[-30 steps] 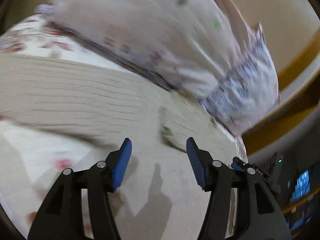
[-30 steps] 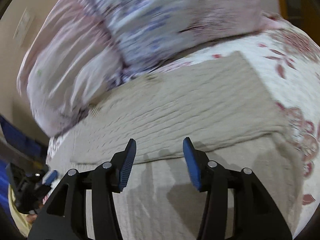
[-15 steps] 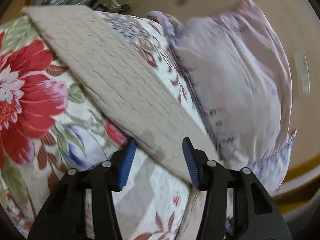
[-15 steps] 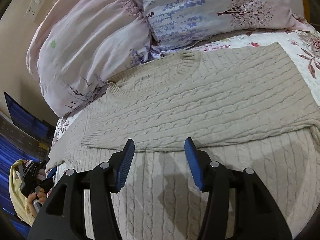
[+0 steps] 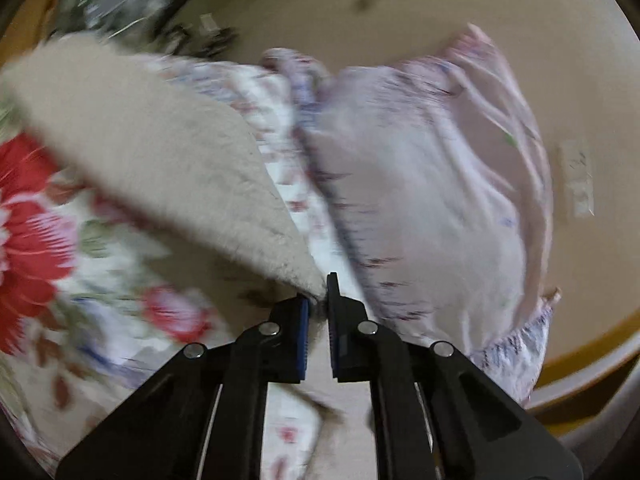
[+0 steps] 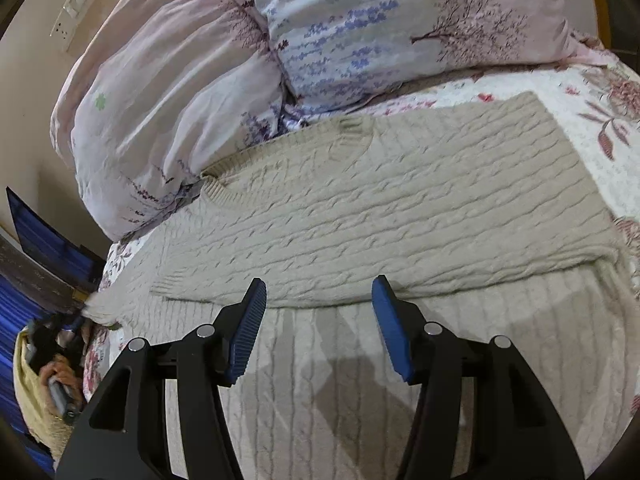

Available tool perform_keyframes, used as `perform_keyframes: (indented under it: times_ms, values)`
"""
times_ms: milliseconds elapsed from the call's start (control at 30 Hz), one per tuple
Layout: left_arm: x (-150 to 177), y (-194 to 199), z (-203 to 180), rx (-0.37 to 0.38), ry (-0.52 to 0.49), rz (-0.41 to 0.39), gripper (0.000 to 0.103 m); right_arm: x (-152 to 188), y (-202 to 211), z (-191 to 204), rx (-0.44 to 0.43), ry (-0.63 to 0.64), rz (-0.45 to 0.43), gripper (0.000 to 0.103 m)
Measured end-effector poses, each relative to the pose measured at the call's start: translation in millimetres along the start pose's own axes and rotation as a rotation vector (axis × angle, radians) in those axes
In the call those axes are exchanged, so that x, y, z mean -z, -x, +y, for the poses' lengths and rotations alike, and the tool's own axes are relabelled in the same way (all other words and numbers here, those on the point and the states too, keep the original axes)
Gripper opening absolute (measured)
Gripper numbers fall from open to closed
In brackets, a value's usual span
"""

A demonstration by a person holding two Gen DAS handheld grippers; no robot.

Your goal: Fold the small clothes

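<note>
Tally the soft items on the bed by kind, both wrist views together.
Beige cable-knit sweater: 1
Pillows: 2, a pale pink one and a blue-flowered one
Floral bedsheet: 1
Total: 4

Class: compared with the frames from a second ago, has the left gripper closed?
Yes. The left gripper has closed onto the beige sweater's sleeve tip; earlier its pads stood apart above it.

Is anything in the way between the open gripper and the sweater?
Nothing visible. The right gripper hangs open right above the sweater, with only its shadow between them. The pillows sit farther back.
</note>
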State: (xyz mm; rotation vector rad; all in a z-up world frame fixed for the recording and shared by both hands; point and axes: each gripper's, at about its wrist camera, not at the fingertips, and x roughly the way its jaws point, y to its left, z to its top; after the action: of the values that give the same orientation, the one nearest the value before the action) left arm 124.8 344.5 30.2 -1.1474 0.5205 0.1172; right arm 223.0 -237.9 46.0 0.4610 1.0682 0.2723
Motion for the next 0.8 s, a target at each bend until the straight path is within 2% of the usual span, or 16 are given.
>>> perform_keyframes:
  times_ms: [233, 433, 533, 667, 800]
  values:
    - [26.6, -19.5, -65.1, 0.063, -0.164, 0.019, 0.007, -0.1, 5.7, -10.4, 0.002, -0.012, -0.008, 0.057]
    - [72.2, -36.2, -104.1, 0.139, -0.283, 0.084, 0.007, -1.3, 10.1, -15.1, -0.002, -0.025, -0.019, 0.057]
    - [107.4, -53.8, -129.2, 0.186, -0.361, 0.147, 0.007, -0.1, 12.6, -14.0, -0.008, -0.019, -0.024, 0.057]
    - [169.7, -88.3, -152.1, 0.226, -0.438, 0.275, 0.007, 1.8, 17.0, -17.3, -0.003, -0.022, -0.034, 0.057]
    - [219.1, -123.0, -146.5, 0.188, -0.455, 0.396, 0.007, 2.8, 20.3, -23.3, 0.005, -0.024, -0.036, 0.057]
